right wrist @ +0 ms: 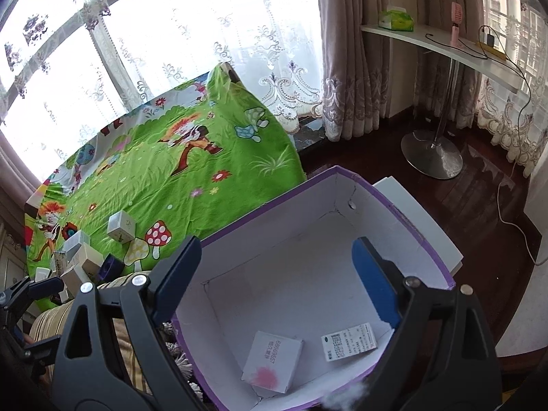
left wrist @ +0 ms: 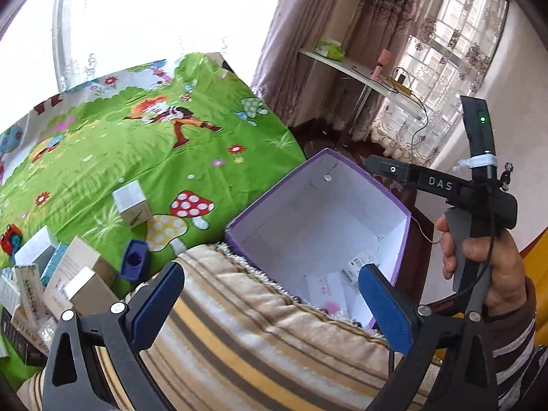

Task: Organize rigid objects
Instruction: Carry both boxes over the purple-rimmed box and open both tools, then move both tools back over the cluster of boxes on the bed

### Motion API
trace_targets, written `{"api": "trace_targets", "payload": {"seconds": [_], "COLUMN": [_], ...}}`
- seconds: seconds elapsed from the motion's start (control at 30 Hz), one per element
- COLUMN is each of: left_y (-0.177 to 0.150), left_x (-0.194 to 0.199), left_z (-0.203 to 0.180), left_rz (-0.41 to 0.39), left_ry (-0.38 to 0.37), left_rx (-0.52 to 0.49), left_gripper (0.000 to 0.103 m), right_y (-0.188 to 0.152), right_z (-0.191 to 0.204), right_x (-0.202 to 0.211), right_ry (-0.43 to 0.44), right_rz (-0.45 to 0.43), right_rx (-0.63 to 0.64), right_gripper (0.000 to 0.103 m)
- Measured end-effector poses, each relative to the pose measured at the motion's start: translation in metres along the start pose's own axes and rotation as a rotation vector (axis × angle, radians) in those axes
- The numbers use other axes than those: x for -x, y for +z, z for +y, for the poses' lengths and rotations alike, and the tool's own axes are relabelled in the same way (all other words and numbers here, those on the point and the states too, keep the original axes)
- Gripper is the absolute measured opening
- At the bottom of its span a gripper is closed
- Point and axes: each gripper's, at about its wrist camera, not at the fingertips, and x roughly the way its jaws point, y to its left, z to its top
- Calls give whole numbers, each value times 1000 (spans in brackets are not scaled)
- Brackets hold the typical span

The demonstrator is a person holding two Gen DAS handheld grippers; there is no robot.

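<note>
A purple cardboard box [left wrist: 400, 239] with a white inside stands at the bed's right edge; it also shows in the right wrist view [right wrist: 428, 243]. A white carton with a pink mark [right wrist: 272, 361] lies on its floor. My right gripper [right wrist: 274, 274] is open and empty above the box. My left gripper [left wrist: 270, 294] is open and empty over a striped cushion [left wrist: 257, 335]. Several small cartons [left wrist: 68, 274] are piled on the green cartoon sheet [left wrist: 137, 144] at the left. A lone white carton [left wrist: 132, 203] and a blue piece [left wrist: 134, 260] lie nearby.
A white side table [right wrist: 441, 48] on a metal stand holds a tissue pack, a pink item and a power strip. Lace curtains hang behind the bed. Dark wooden floor lies to the right. The right gripper's handle and the hand holding it [left wrist: 479, 239] show in the left wrist view.
</note>
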Motion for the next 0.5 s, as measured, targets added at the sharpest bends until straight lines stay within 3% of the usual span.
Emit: {"api": "trace_targets", "payload": {"seconds": [0.23,0.5], "left_y": [-18,-41], "left_x": [20,45], "left_z": [44,102], "left_rz": [-19,-47], "left_ry": [39,83], "left_rx": [91,228], "left_gripper": [103,102], "right_y": [-5,-18], "right_z": [56,133], "right_x": [-7,-11], "right_ry": [81,168], "right_rz": [48,86], "right_rx": [105,313], "right_gripper": [91,91]}}
